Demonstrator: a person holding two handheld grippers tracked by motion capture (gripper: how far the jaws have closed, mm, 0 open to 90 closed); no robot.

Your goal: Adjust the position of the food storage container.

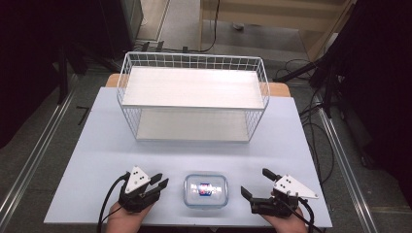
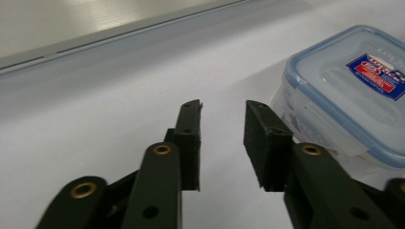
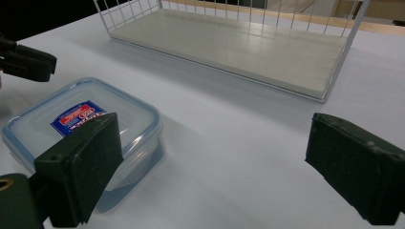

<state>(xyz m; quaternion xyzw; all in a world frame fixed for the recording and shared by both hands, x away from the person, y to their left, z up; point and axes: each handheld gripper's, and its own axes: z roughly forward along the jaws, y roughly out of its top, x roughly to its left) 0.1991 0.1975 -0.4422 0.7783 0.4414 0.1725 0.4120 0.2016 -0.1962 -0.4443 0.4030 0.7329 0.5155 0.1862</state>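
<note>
Container (image 1: 205, 191) on table between grippers, untouched; left fingers (image 2: 188, 138) slightly parted, right fingers (image 3: 83, 162) wide apart.

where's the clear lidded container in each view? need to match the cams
High view: container at bottom centre of the table, between the two grippers.
Left gripper view: container at the right edge, beside the right-hand jaw, not between the jaws.
Right gripper view: container at lower left, partly behind the left-hand jaw.
Shared landmark: the blue and red label on its lid.
</note>
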